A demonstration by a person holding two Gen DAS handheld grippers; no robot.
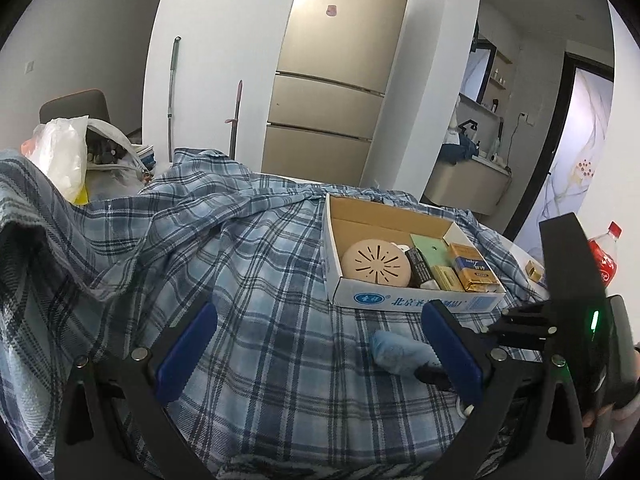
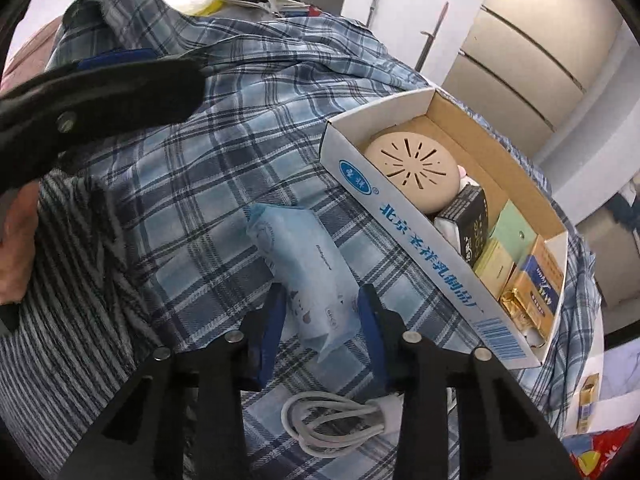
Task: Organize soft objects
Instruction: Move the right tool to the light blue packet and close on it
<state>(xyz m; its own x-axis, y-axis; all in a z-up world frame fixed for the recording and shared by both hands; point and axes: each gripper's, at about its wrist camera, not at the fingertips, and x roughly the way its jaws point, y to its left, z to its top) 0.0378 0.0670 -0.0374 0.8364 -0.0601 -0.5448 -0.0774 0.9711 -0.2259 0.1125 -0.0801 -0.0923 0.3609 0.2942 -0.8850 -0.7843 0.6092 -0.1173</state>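
A soft pale-blue tissue pack (image 2: 304,264) lies on the blue plaid cloth (image 2: 224,168), just left of the cardboard box (image 2: 404,220). My right gripper (image 2: 322,308) points steeply down and is shut on the pack's near end, a blue pad pressing each side. In the left wrist view the same pack (image 1: 394,352) shows at lower right, with one of the right gripper's fingers (image 1: 434,376) on it. My left gripper (image 1: 320,344) hovers open over bare plaid cloth, left of the pack, holding nothing.
The box (image 1: 400,216) holds a round beige vented case (image 1: 376,266) and several small cartons. A coiled white cable (image 2: 332,420) lies under my right gripper. A plastic bag (image 1: 64,152) sits far left, a red bottle (image 1: 604,256) at the right, and a striped sleeve (image 2: 72,280) on the left.
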